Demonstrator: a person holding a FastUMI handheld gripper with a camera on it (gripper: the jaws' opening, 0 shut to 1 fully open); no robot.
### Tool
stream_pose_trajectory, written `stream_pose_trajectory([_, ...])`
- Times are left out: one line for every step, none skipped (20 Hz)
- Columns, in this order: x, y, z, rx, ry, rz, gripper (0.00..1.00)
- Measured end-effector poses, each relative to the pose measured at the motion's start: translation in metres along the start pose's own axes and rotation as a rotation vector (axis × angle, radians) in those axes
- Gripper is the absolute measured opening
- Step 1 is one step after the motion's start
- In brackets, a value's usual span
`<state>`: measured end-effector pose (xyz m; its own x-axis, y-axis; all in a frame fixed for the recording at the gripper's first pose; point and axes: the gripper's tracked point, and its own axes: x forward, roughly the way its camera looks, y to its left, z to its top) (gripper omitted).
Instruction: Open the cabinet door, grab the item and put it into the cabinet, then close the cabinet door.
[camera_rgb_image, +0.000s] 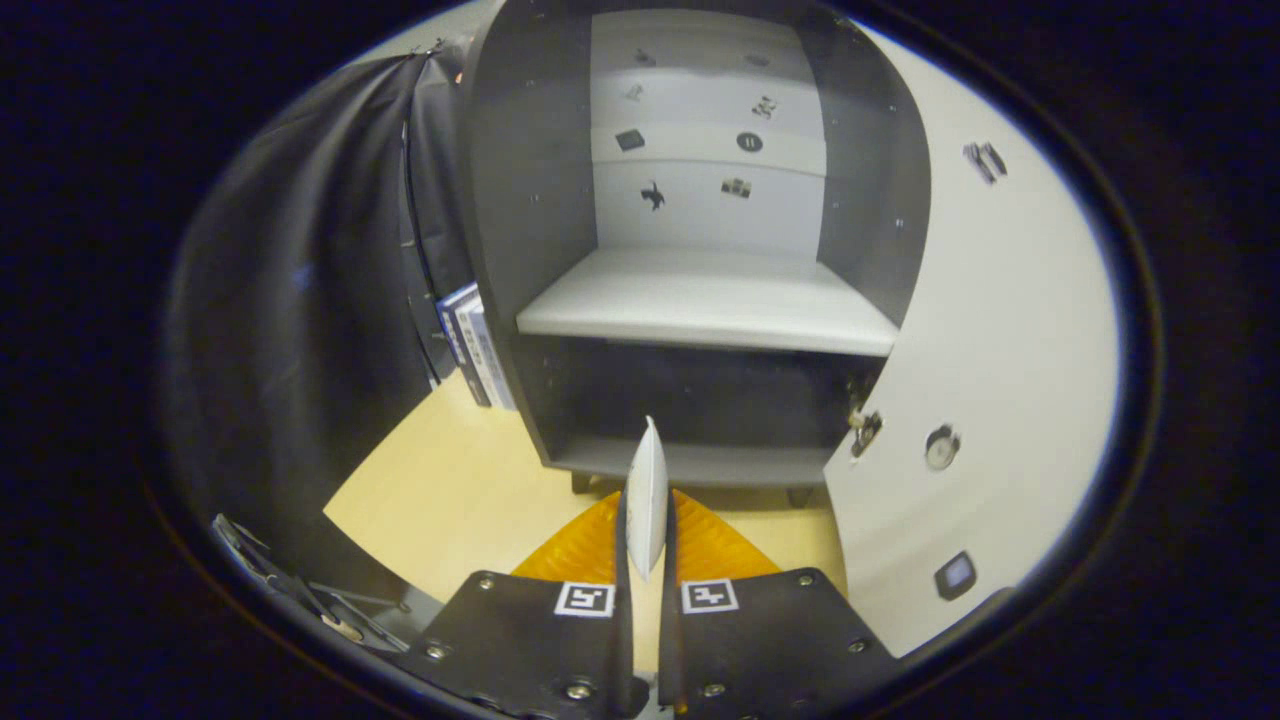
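Observation:
My gripper (646, 540) is shut on a thin white flat item (647, 490), held edge-on and upright between both fingers. Straight ahead stands the grey cabinet (520, 200) with its door (1000, 330) swung open to the right. Inside, a pale middle shelf (710, 300) lies above a dark lower compartment (700, 400). The item's top edge points at the lower compartment's front lip (700, 462), still short of it. The white back panel (710, 180) carries several small dark stickers.
An orange mat (590, 545) lies on the wooden table (460, 490) just under the fingers. Books (475, 345) lean against the cabinet's left side. The open door has a round knob (941, 447) and a latch (862, 428) near its inner edge. Black cloth hangs at left.

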<state>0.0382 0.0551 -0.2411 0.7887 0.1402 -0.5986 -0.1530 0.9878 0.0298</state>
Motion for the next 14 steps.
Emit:
stream_pose_trajectory([-0.006, 0.0, 0.017, -0.008, -0.023, 0.0, 0.1])
stream_pose_trajectory([-0.009, -0.001, 0.032, -0.019, -0.045, -0.003, 0.1])
stream_pose_trajectory([-0.014, -0.001, 0.048, -0.024, -0.069, -0.003, 0.1])
stream_pose_trajectory([-0.017, 0.0, 0.064, -0.023, -0.092, -0.002, 0.1])
stream_pose_trajectory([-0.02, 0.0, 0.08, -0.017, -0.113, 0.001, 0.1])
stream_pose_trajectory([-0.021, -0.001, 0.094, -0.012, -0.129, 0.003, 0.1])
stream_pose_trajectory([-0.024, -0.003, 0.106, -0.005, -0.147, 0.001, 0.1])
stream_pose_trajectory([-0.024, -0.007, 0.12, -0.003, -0.165, -0.004, 0.1])
stream_pose_trajectory([-0.023, -0.012, 0.132, -0.002, -0.187, -0.015, 0.1])
stream_pose_trajectory([-0.02, -0.016, 0.142, -0.005, -0.204, -0.027, 0.1])
stream_pose_trajectory([-0.019, -0.018, 0.149, -0.008, -0.218, -0.036, 0.1])
stream_pose_trajectory([-0.015, -0.021, 0.154, -0.008, -0.22, -0.045, 0.1])
stream_pose_trajectory([-0.012, -0.023, 0.155, -0.003, -0.217, -0.054, 0.1])
stream_pose_trajectory([-0.006, -0.026, 0.158, 0.0, -0.213, -0.057, 0.1])
